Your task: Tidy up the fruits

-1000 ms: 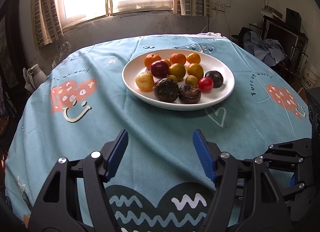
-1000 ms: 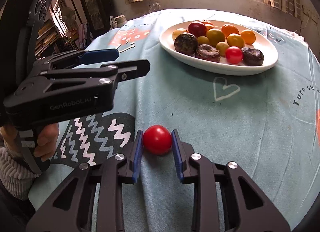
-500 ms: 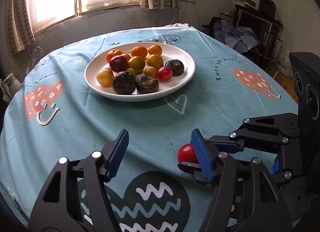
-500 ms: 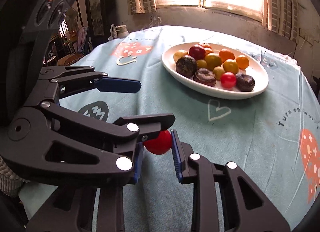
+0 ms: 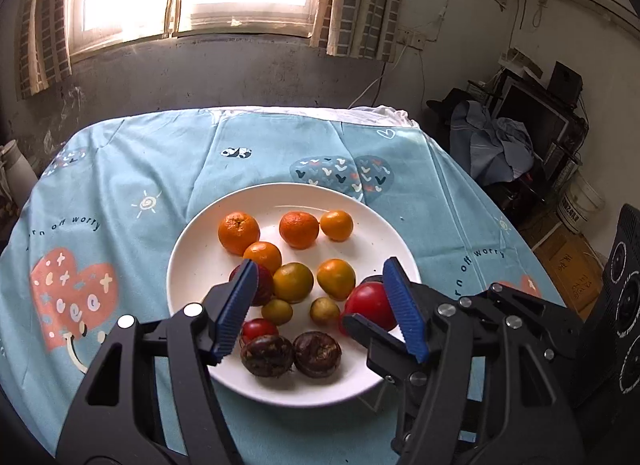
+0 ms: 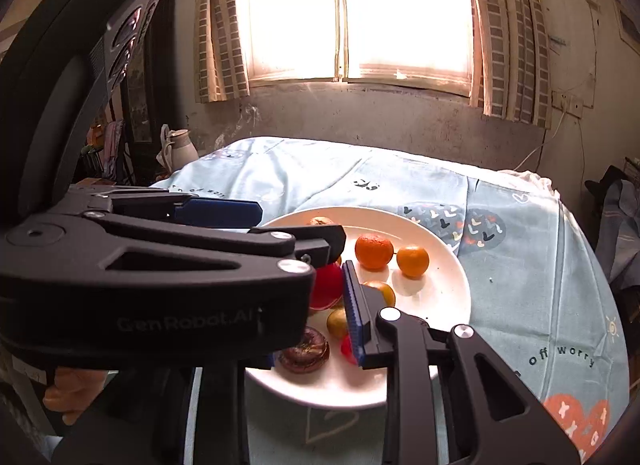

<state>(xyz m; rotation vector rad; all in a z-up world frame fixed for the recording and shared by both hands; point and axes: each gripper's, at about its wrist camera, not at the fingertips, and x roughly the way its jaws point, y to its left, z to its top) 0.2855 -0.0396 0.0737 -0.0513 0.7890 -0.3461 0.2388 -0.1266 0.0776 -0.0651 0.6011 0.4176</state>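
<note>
Both grippers have travelled from the near tablecloth to above the white plate. My right gripper is clamped on the red tomato, carried over the plate's right side. My left gripper hangs open and empty above the oranges and dark fruits.

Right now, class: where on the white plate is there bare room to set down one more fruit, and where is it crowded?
Bare patches on the white plate: the left side, left of the oranges, and the far rim behind them. The near middle is crowded: dark fruits, yellow-green ones, and the right gripper holding a red tomato.
</note>
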